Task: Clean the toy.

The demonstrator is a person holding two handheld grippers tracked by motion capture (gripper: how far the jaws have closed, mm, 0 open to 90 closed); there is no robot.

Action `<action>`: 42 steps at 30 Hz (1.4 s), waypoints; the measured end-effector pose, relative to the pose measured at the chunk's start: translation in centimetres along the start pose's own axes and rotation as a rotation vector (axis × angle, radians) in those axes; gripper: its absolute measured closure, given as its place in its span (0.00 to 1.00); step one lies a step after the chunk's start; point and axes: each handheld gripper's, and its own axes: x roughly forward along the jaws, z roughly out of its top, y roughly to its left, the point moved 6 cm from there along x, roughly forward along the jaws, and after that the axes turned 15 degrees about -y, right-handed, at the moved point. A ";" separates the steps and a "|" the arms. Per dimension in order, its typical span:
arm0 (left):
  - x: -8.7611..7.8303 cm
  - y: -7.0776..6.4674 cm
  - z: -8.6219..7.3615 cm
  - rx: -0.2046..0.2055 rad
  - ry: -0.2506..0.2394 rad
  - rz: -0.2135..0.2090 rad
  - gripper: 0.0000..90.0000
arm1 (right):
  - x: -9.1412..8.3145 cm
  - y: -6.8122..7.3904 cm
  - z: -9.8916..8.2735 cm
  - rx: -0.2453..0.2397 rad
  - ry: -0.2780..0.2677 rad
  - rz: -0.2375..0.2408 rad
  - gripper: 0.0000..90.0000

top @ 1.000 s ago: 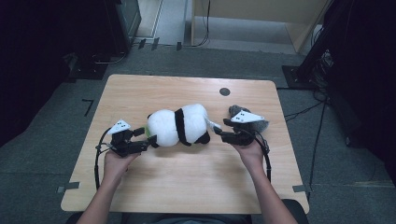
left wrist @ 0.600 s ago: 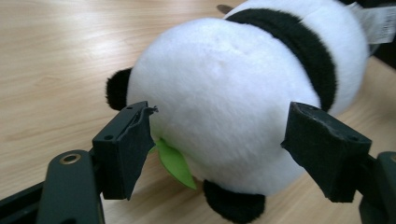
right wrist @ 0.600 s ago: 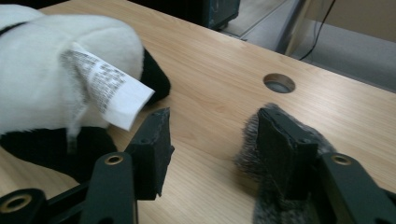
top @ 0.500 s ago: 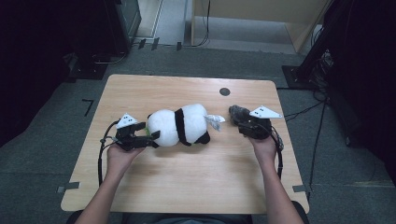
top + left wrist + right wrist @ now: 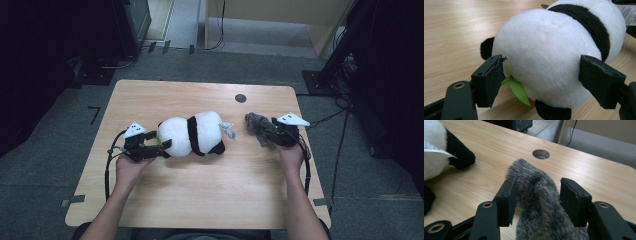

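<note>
A black-and-white panda plush (image 5: pixel 192 134) lies on its side mid-table. My left gripper (image 5: pixel 161 148) is shut on its white left end; in the left gripper view both pads (image 5: pixel 490 80) press the panda (image 5: pixel 549 50), with a green felt leaf (image 5: pixel 517 90) beneath it. To the right and apart from the panda, my right gripper (image 5: pixel 266 134) is shut on a grey furry piece (image 5: pixel 254 122). In the right gripper view the grey fur (image 5: pixel 534 185) sits between the jaws of my right gripper (image 5: pixel 536 187), which have just been opening slightly while still touching it.
The wooden table (image 5: pixel 200 200) has a round cable hole (image 5: pixel 240 98) near its far edge. A white tag (image 5: pixel 227 129) sticks out of the panda toward the right gripper. Dark equipment and cables stand on the floor around the table.
My right gripper has drawn away from the panda's right end toward the right, taking the grey furry piece with it. The left gripper and the panda have stayed put.
</note>
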 end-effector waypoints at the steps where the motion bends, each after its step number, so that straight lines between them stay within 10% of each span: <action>1: 0.0 0.0 0.0 0.003 0.000 0.000 0.23 | 0.1 -0.2 -0.2 0.005 0.005 -0.001 0.54; 24: 0.5 -0.7 -0.1 0.019 0.012 0.007 0.17 | 2.8 -1.5 -3.9 0.076 0.119 -0.005 0.87; 42: 1.0 -1.2 -0.6 0.052 -0.005 0.035 0.15 | 3.5 -1.9 -5.7 0.152 0.157 -0.016 0.73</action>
